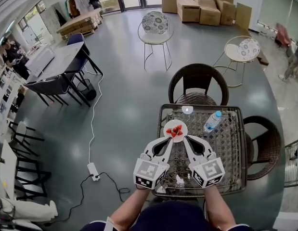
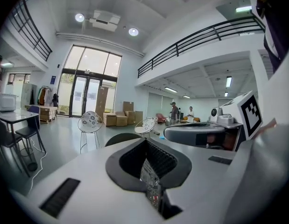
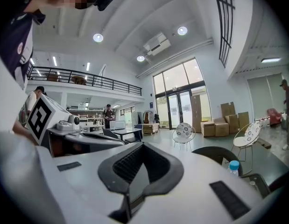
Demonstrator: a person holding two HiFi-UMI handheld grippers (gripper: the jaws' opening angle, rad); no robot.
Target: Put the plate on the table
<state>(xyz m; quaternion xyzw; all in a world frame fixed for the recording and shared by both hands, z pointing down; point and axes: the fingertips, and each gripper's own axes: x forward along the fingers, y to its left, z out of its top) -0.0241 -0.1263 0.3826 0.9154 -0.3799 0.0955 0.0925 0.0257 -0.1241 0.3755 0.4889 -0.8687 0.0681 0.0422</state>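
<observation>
A small white plate (image 1: 175,129) with red pieces on it sits on the glass-topped wicker table (image 1: 230,153), toward its far left part. My left gripper (image 1: 166,139) points at the plate's near left rim, and my right gripper (image 1: 186,137) points at its near right rim. From the head view I cannot tell whether either tip touches the plate. In the left gripper view the left gripper (image 2: 151,190) has its jaws together, with only table weave showing through the slit. The right gripper (image 3: 130,195) in its own view is likewise shut, with nothing between the jaws.
A clear water bottle with a blue cap (image 1: 212,121) lies right of the plate, and a small round disc (image 1: 187,109) lies near the far edge. Wicker chairs stand behind (image 1: 198,83) and to the right (image 1: 264,146) of the table. A power strip (image 1: 93,171) lies on the floor at left.
</observation>
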